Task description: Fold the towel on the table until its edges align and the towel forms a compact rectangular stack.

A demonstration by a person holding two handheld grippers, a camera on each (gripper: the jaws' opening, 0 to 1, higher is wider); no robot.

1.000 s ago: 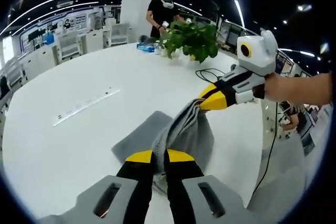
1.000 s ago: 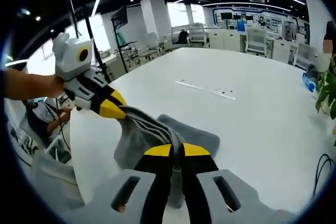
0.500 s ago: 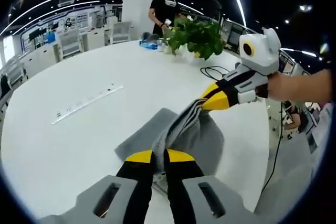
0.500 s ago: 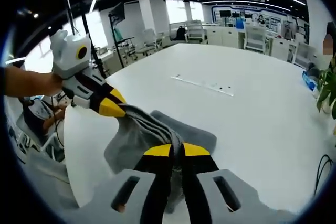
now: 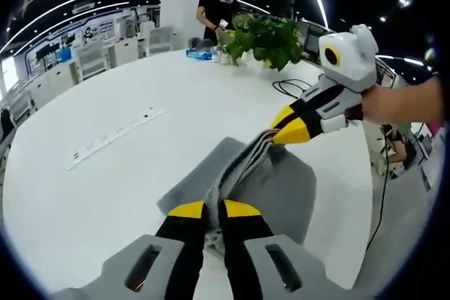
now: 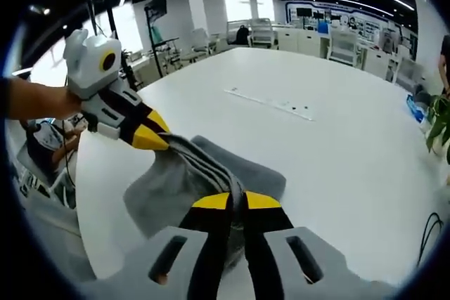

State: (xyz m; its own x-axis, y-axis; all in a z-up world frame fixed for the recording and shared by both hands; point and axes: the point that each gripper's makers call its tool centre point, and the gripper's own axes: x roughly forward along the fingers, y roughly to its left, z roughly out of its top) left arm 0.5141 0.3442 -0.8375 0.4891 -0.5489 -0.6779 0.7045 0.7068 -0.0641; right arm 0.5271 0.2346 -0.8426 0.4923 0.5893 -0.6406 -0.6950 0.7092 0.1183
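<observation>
Nearest in the left gripper view, the left gripper point(image 5: 214, 210) has its yellow-tipped fingers clamped on a bunched edge of the soft grey cloth towel point(image 5: 278, 194). The right gripper point(image 5: 275, 135) pinches the same edge further along, lifted taut between them; the rest drapes onto the round white surface point(image 5: 105, 194). Judging by this, both ends should travel level and together, so the edges meet.

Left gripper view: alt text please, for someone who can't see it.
Two yellow-tipped grippers, the left gripper near and the right gripper entering from the right, hold a bunched edge of a grey towel taut above a white table. A potted plant stands at the table's far side.
</observation>
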